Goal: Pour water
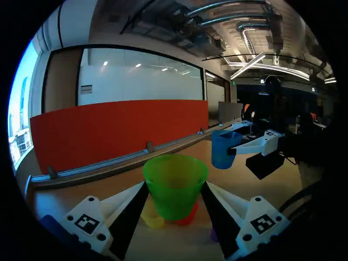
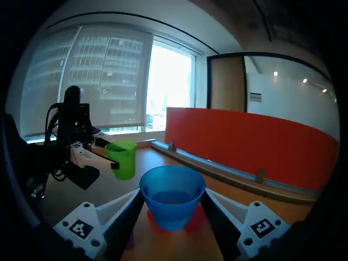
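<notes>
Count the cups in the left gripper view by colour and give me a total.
Green cup: 1
Blue cup: 1
Yellow cup: 1
Red cup: 1
Total: 4 cups
A purple sliver low on the table is too small to name, so it is left out.

A yellow cup (image 1: 152, 217) and a red cup (image 1: 190, 216) are largely hidden behind the green cup (image 1: 175, 185), red shapes (image 2: 194, 222) are half covered by the blue cup (image 2: 172, 200), and a purple scrap (image 1: 213, 235) is too little seen to be identified.
</notes>
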